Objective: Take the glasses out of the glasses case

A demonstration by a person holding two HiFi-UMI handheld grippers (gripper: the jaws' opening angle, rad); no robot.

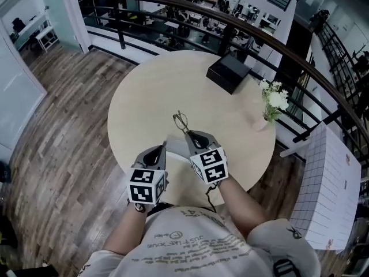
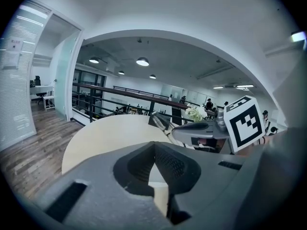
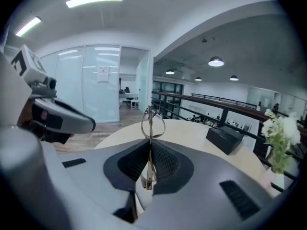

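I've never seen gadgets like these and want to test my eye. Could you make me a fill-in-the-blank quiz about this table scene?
1. The gripper holding the glasses is the person's ___ one.
2. The table is ___ in shape.
3. The flowers at the table's edge are ___ in colour.

Missing words: right; round; white.

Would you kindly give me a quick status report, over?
Right gripper shut on glasses, over table. Left gripper shut. Black box, flowers well clear.
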